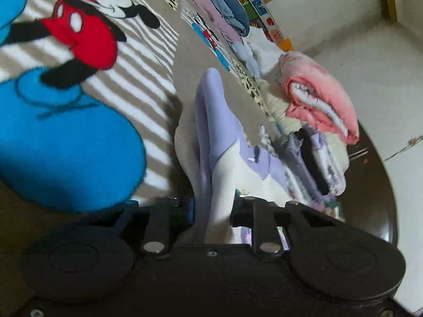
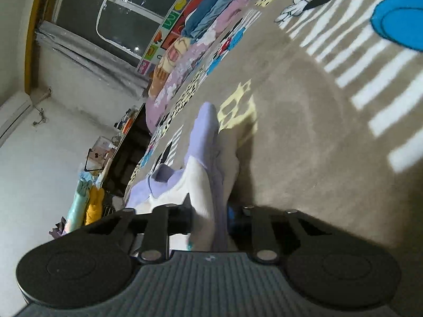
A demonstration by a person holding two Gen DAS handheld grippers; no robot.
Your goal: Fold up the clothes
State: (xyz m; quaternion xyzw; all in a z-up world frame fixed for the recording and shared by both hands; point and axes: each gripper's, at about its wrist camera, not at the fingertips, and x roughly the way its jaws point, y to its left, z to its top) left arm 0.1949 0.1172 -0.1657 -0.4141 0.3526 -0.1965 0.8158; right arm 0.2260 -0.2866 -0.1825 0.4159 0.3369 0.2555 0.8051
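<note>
Garment [image 1: 211,142] (lilac + white) is pinched in both grippers. L gripper [image 1: 212,211]: jaws nearly closed, only bunched fabric between the pads. R gripper [image 2: 208,219]: same, narrow gap filled w/ cloth.

Key relation: long axis of the garment runs straight fwd from each set of fingers, out along the blanket [image 1: 164,121]. From the L cam, cloth rises from the jaws and tapers to a lilac tip up-centre; from the R cam a matching lilac tip [image 2: 208,111] is seen ahead, just short of the yellow print [image 2: 238,113]. Garment is stretched up/away, far end apparently resting on the blanket. Neither hand is clearly nearer to that far end; grips look symmetric, so a fold likely needs both moved together along that axis (judgement).

View diffs: L cam alone shows a folded stack [image 1: 314,142] w/ a pink roll [image 1: 320,97] on top, just right of the garment — probable drop spot. R cam alone shows open blanket right of the garment, plus window [image 2: 111,8] and far clutter. Contact of the two grippers w/ each other can't be told.
</note>
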